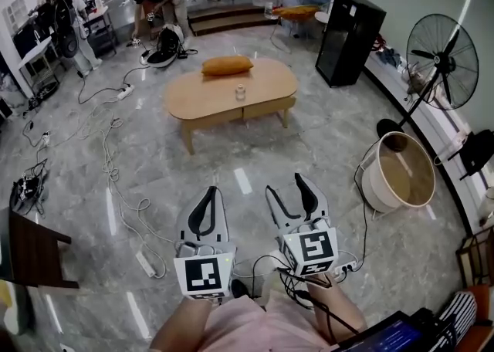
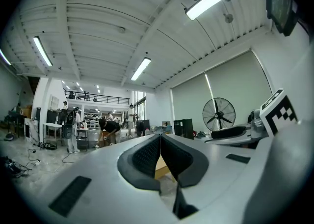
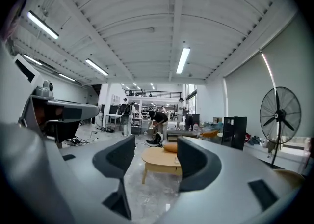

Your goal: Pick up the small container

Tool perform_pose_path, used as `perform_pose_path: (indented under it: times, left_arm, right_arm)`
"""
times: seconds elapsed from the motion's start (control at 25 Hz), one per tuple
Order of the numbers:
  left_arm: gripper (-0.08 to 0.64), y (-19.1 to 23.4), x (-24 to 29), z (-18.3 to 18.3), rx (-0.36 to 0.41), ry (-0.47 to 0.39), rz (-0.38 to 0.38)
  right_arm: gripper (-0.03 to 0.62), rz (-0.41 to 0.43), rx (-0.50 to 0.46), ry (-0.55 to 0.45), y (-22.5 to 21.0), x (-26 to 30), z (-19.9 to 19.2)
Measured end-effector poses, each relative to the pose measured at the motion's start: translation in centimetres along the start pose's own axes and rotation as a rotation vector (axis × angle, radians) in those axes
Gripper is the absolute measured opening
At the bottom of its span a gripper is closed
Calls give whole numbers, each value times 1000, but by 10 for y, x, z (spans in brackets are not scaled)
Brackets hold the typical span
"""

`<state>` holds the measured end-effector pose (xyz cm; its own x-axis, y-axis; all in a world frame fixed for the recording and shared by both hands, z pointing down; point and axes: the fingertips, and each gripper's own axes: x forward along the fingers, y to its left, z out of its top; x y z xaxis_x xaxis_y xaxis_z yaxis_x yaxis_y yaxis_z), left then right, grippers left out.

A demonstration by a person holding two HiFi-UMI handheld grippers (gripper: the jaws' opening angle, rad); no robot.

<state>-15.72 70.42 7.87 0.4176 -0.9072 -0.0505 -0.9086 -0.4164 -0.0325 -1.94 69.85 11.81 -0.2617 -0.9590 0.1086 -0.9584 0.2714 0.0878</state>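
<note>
Pickup not yet begun: the small container stands on the oval table, well apart from both grippers (held close to the person), left gripper jaws pressed together on nothing, right gripper jaws spread wide and empty.

An oval wooden tabletop stands on the grey marble floor. An orange cushion lies near its far edge; the small container stands upright near the middle, apart from the cushion.
</note>
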Motion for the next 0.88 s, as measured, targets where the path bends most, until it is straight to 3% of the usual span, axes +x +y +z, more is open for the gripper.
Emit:
perform_pose_path:
  times: [0.2, 0.44, 0.88]
  left_arm:
    - [14, 19, 0, -19, -1, 13, 0]
    - [14, 34, 37, -36, 6, 50, 9]
    - [14, 47, 208, -64, 62, 125, 24]
  right_arm:
    - [258, 6, -10, 5, 14, 18, -12]
    - [239, 5, -5, 29, 0, 61, -24]
    - [222, 28, 42, 44, -97, 214, -38]
